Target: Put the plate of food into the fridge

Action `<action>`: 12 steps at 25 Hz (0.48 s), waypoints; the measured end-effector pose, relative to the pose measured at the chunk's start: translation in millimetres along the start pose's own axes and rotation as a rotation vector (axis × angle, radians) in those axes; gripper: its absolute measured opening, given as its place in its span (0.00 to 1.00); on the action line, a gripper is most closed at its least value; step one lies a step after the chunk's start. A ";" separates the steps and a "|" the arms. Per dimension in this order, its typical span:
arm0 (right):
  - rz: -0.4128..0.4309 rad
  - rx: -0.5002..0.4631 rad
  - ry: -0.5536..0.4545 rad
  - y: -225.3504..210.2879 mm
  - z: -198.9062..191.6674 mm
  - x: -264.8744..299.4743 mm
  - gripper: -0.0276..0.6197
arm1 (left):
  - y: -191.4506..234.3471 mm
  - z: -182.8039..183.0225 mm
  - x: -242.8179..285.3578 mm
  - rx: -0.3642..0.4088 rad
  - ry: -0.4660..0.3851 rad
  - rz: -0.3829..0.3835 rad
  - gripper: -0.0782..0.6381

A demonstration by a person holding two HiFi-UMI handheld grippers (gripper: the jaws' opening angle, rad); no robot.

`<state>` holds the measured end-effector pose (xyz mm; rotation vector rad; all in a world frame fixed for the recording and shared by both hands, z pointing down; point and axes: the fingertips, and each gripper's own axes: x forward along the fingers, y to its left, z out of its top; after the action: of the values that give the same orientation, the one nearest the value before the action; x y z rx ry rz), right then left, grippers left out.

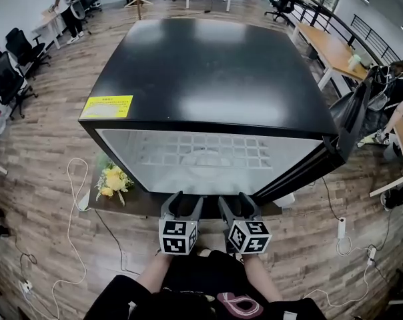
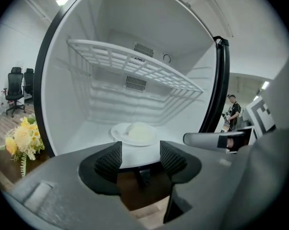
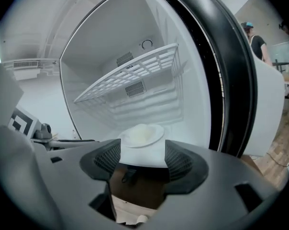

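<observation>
— Two questions: where is the food, and do the fingers hold anything?

— The round white plate (image 2: pixel 135 134) with a pale mound of food stands on the white floor inside the black-topped fridge (image 1: pixel 208 65). It is under the white wire shelf (image 2: pixel 135 63) and just beyond the fingers of both grippers. The left gripper (image 2: pixel 139 155) has its fingers (image 2: pixel 106 162) apart with nothing between them. The right gripper (image 3: pixel 142 157) is the same, wide and empty.

— Why do both hang in front of the opening?

— I judge the plate is already delivered, so neither gripper needs to be inside. The black fridge door (image 1: pixel 301 172) stands open, to the right of the right fingers. Closing it is probably what is left, and the right gripper is the nearer one.
</observation>
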<state>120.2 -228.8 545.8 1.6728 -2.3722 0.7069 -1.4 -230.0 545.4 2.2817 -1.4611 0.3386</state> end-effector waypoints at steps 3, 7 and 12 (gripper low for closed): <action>-0.008 -0.024 -0.010 1.7 -4.3 -6.2 0.49 | -5.6 3.8 -6.9 0.009 -0.037 -0.015 0.45; -0.022 -0.042 -0.037 0.6 -4.4 -16.0 0.48 | -4.9 -2.4 -7.4 -0.010 -0.029 0.000 0.45; -0.048 -0.052 -0.047 -4.5 -4.7 -27.0 0.45 | -11.8 -1.2 -14.1 0.003 -0.044 0.007 0.45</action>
<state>133.5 -205.0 540.8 1.7375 -2.3512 0.5999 3.4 -213.7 538.3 2.3012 -1.4913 0.2941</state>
